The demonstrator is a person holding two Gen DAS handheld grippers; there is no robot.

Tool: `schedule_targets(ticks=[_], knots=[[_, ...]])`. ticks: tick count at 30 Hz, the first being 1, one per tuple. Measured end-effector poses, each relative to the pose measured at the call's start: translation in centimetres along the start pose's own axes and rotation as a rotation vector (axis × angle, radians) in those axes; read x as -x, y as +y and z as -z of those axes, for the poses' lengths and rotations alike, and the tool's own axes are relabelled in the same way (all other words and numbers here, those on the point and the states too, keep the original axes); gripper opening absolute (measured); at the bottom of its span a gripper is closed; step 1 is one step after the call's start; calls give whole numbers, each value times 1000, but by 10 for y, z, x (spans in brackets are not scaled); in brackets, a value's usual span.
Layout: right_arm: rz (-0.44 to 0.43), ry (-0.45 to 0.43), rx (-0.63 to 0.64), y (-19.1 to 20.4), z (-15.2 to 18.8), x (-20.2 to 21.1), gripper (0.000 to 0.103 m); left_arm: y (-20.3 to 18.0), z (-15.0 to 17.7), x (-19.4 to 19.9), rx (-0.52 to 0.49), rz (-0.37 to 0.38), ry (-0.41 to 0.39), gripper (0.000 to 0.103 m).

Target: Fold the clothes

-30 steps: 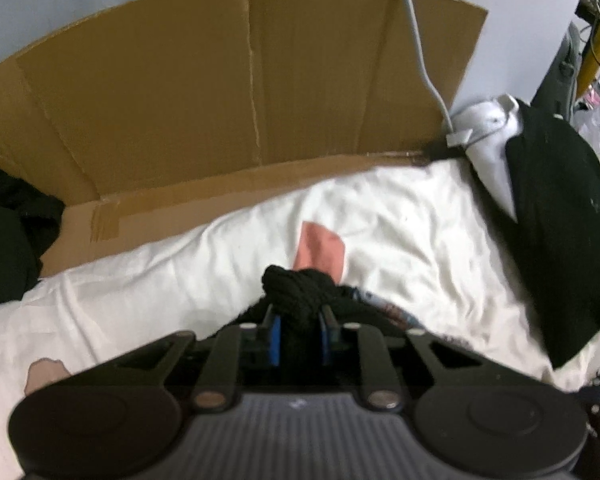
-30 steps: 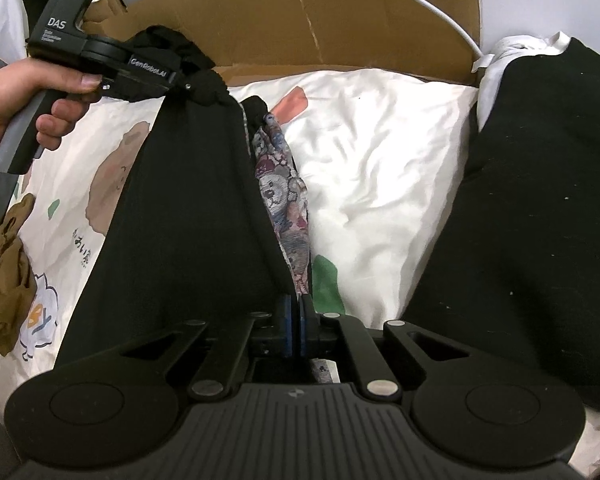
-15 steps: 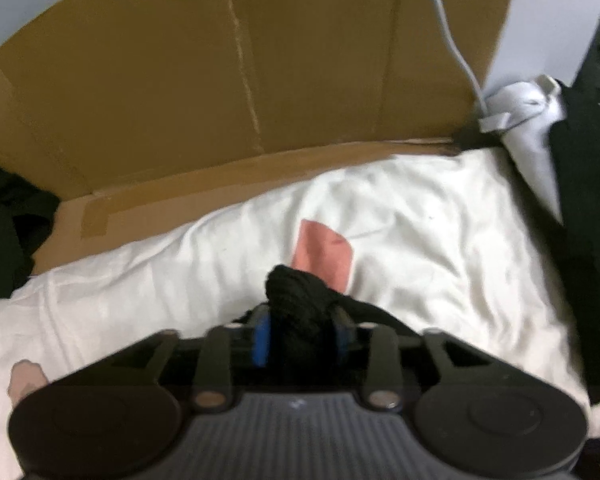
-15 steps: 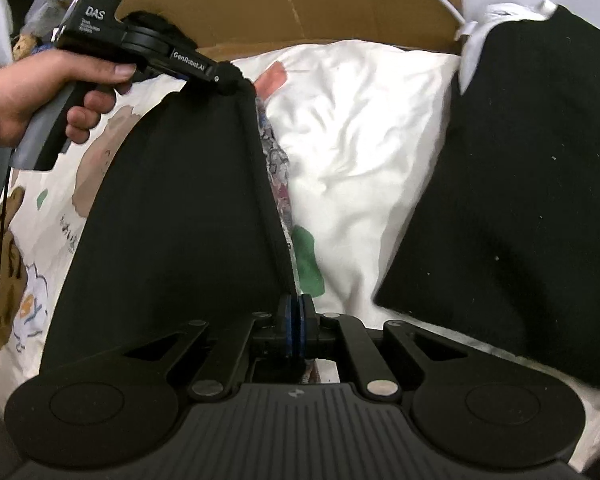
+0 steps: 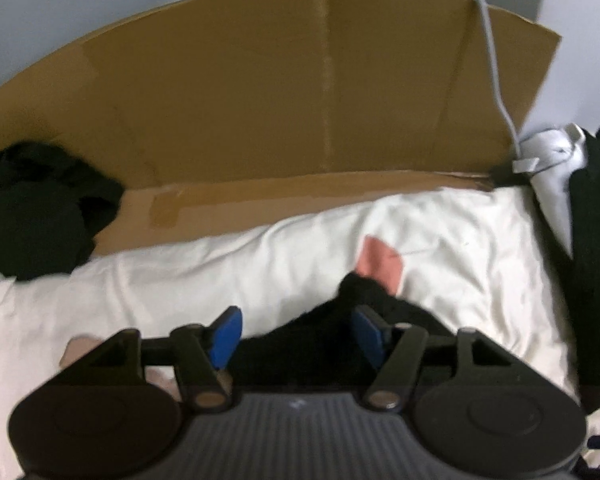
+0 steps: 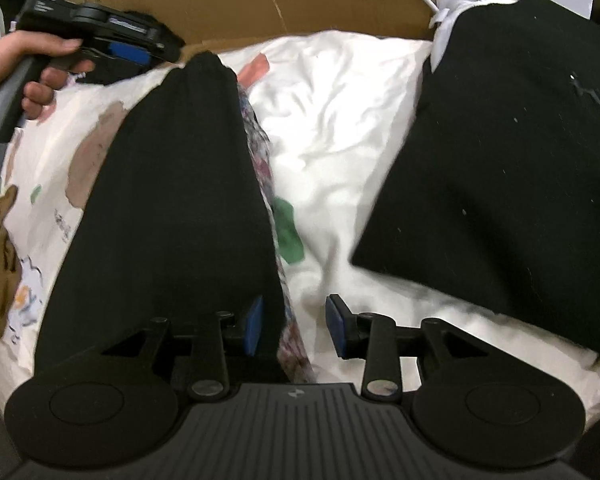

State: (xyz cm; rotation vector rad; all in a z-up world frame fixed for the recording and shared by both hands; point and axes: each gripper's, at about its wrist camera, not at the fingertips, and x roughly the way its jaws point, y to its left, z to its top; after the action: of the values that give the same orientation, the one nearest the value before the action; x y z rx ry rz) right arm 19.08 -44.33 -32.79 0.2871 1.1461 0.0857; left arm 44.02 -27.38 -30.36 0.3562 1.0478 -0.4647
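A black garment (image 6: 172, 200) with a printed inner side lies folded lengthwise on the white patterned bedsheet (image 6: 340, 100). My right gripper (image 6: 294, 330) is open, its jaws apart over the garment's near right edge. My left gripper (image 5: 296, 334) is open above the garment's far end (image 5: 364, 292); in the right wrist view it (image 6: 136, 46) hovers just beyond that end, held by a hand. A second black garment (image 6: 500, 152) lies folded flat at the right.
A brown cardboard sheet (image 5: 300, 92) stands behind the bed with a white cable (image 5: 492, 60) across it. A crumpled black cloth (image 5: 32, 208) sits at the far left. White fabric (image 5: 556, 152) is bunched at the far right corner.
Both grippers were shut on the black garment and have opened and let it go. The garment now lies flat on the sheet.
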Motion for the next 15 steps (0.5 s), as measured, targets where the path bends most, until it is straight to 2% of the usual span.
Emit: schedule_targets(ticks=[6,13,15], knots=[[35,21,16,-9,9,2,37,9,17,-2,6,-11,57,69],[57,40,18,-18,19,6,37,14,19,-10,41,-42,103,69],[54,43,10,-20,22,7,37,15,20,-13,51,-51,115,65]])
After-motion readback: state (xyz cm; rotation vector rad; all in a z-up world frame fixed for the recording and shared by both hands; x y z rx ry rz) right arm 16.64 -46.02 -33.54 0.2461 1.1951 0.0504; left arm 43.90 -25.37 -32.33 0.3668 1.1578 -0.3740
